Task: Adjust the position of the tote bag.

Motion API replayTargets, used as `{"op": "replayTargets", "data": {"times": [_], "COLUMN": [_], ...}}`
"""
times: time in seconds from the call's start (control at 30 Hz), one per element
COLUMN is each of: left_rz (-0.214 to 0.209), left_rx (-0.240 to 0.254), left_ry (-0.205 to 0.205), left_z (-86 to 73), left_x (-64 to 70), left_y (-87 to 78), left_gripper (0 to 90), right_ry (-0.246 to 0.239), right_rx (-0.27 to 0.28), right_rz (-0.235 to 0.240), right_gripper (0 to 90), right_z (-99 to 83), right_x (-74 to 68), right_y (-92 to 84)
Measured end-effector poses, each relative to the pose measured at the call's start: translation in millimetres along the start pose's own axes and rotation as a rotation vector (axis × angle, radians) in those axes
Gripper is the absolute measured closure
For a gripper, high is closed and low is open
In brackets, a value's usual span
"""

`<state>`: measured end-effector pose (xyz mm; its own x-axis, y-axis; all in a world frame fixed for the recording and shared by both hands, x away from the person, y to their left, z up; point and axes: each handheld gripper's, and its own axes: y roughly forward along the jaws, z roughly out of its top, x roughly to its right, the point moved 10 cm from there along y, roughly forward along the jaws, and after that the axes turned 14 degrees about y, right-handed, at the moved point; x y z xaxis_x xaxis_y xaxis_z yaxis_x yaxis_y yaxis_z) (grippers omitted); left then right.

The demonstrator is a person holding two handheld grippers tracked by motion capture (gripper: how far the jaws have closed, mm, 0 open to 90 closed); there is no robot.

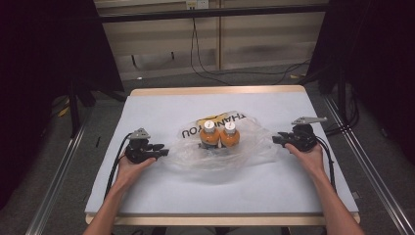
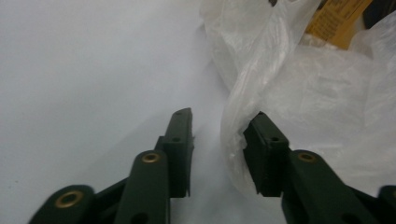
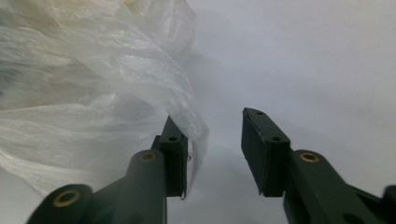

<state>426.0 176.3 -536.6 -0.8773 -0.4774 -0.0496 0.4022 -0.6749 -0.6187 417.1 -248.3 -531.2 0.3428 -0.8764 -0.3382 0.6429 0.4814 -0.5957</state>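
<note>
while each hand rests on the desk [image 1: 161, 196] at one side of the plastic bag [image 1: 244, 144], both claws stand part-way apart with nothing pinched. the left gripper [image 1: 161, 152] points toward the bag from the desk's left side; in the left gripper view [image 2: 217, 149] a loose fold of the bag's film [image 2: 233, 121] hangs in the gap and curls against the inner face of one pad without being squeezed, the other pad clear of it over bare paper. the right gripper [image 1: 277, 139] mirrors this from the desk's right side; in the right gripper view [image 3: 212, 151] the film [image 3: 140, 70] drapes over the outside of one pad, a thin edge hanging just inside the gap, while the other pad is apart from it. so the bag lies straight ahead of both claws, between them, its long axis running from the left edge toward the right edge, and the two hands look about equally near. inside it stand two orange bottles [image 1: 220, 137] with white caps, side by side and touching, near the middle of the desk. the bag's mouth and handles are hard to make out through the crumpled clear film; its printed lettering is only partly legible, and the bottles' bases are veiled by folds.
</note>
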Motion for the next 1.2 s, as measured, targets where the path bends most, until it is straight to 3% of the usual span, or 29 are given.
{"op": "replayTargets", "data": {"times": [0.27,0.4,0.53,0.8,1.1,1.2], "left_rz": [0.037,0.046,0.053,0.036,0.000,-0.007], "left_rx": [0.117,0.177,0.216,0.297,0.267,0.258], "left_ry": [-0.028,-0.075,-0.085,-0.044,0.026,0.050], "left_z": [23.6,27.4,34.0,59.5,72.7,79.5], "left_x": [-2.5,-10.4,-13.9,-5.8,12.8,20.1], "left_y": [-24.9,-37.1,-48.2,-66.9,-63.6,-62.7], "left_gripper": [33.5,23.3,18.3,15.7,18.1,27.9], "right_ry": [-0.015,-0.018,-0.016,-0.037,-0.076,-0.095], "right_rx": [0.088,0.129,0.156,0.219,0.233,0.222], "right_rz": [0.059,0.077,0.093,0.125,0.144,0.168], "right_gripper": [49.2,43.6,37.4,28.5,23.7,33.4], "right_z": [21.4,31.0,36.9,53.3,62.1,62.6], "right_x": [-25.2,-32.5,-35.8,-50.6,-69.7,-79.4], "right_y": [-20.4,-30.6,-38.9,-57.6,-69.9,-69.9]}}
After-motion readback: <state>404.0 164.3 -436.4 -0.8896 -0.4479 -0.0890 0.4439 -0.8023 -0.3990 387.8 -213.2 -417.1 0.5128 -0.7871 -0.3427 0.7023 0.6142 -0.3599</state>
